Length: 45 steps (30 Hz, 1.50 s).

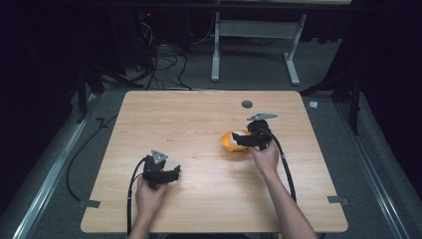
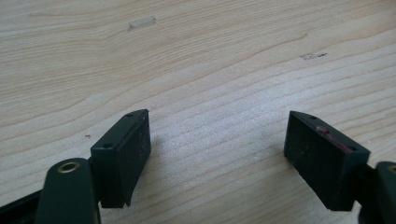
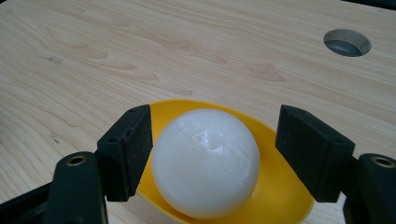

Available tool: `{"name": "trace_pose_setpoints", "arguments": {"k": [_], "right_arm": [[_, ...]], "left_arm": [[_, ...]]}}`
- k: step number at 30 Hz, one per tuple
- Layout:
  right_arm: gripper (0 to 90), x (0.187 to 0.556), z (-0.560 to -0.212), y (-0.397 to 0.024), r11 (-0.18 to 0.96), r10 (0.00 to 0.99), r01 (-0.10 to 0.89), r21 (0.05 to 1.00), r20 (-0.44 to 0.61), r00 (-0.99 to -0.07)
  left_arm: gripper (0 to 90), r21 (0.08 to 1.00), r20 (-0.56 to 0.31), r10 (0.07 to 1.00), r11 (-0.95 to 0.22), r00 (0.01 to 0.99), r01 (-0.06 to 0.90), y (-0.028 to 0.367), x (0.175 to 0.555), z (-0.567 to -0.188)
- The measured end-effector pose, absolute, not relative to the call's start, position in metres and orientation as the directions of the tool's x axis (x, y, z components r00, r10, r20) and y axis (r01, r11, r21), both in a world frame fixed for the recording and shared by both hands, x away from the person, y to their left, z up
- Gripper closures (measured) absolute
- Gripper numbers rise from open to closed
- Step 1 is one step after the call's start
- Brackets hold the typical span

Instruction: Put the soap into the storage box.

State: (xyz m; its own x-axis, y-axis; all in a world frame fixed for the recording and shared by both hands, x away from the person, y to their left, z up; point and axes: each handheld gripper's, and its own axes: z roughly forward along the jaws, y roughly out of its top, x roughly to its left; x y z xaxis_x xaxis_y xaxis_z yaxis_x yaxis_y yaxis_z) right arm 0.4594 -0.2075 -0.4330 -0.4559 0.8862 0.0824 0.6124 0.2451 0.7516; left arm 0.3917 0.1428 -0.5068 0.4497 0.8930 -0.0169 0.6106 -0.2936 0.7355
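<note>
A white ball sits in a shallow yellow bowl on the wooden table, right of centre. My right gripper is open, one jaw on each side of the ball. The jaw on the left is at the ball's surface, while a gap separates the other from it. In the high view the right gripper points left over the bowl. Near the front left, my left gripper is held open. Its jaws hover over bare wood with nothing between them.
A round hole pierces the table behind the bowl, also the hole in the right gripper view. Cables trail from both grippers off the front edge. A white-legged stand and floor cables lie beyond the table.
</note>
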Motion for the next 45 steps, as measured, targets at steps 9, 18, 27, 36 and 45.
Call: {"name": "trace_pose_setpoints", "arguments": {"k": [9, 18, 27, 36, 45], "right_arm": [[28.9, 0.456, -0.430, -0.213, 0.239, 0.882, 0.612, 0.754, 0.095, -0.462], [29.2, 0.450, -0.424, -0.215, 0.239, 0.882, 0.599, 0.765, 0.087, -0.464], [29.2, 0.443, -0.417, -0.218, 0.238, 0.879, 0.585, 0.775, 0.085, -0.470], [29.2, 0.437, -0.411, -0.226, 0.224, 0.884, 0.577, 0.786, 0.086, -0.460], [30.6, 0.429, -0.407, -0.234, 0.210, 0.887, 0.556, 0.804, 0.083, -0.454]], "left_arm": [[23.4, 0.736, -0.016, 0.893, -0.293, 0.449, 0.610, 0.143, 0.392, -0.507], [23.4, 0.736, -0.016, 0.893, -0.294, 0.450, 0.610, 0.143, 0.392, -0.507], [23.4, 0.736, -0.016, 0.893, -0.294, 0.450, 0.610, 0.143, 0.392, -0.507], [23.4, 0.735, -0.016, 0.893, -0.294, 0.450, 0.610, 0.143, 0.392, -0.507], [23.4, 0.735, -0.017, 0.893, -0.294, 0.450, 0.611, 0.143, 0.392, -0.507]]}}
